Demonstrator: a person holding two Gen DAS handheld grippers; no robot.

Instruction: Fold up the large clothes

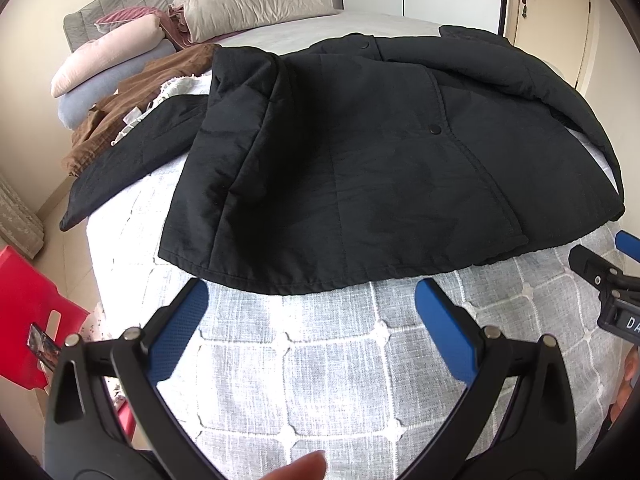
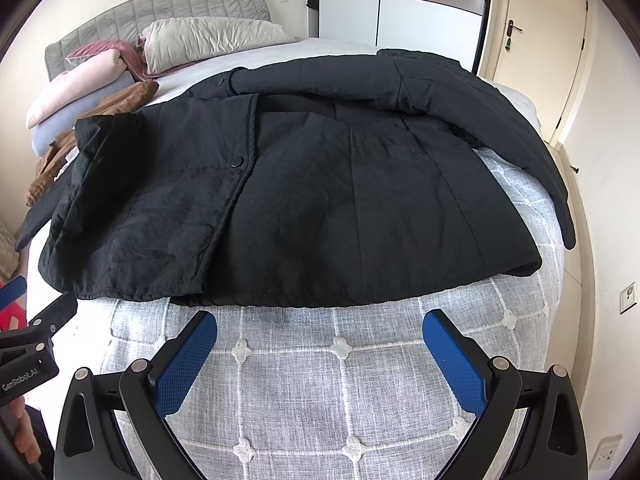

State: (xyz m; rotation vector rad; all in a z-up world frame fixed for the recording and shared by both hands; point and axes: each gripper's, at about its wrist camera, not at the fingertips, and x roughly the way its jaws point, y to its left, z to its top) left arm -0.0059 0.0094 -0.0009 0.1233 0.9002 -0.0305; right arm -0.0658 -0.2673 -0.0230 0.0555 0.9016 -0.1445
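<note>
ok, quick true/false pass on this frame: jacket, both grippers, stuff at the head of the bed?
1. The black jacket lies spread on the bed. True.
2. The left gripper is shut on the hem. False: open, just short of the hem, holding nothing.
3. The right gripper is open. True.
4. A brown garment lies beside the jacket. True.
5. The pillows sit on top of the jacket. False: they are by the headboard, apart from it.

Bed (image 1: 320, 360) with a grey-white quilted cover
A black padded jacket (image 1: 380, 168) lies spread across it; a brown garment (image 1: 132, 96) and stacked pillows (image 1: 112, 52) lie near the headboard.
</note>
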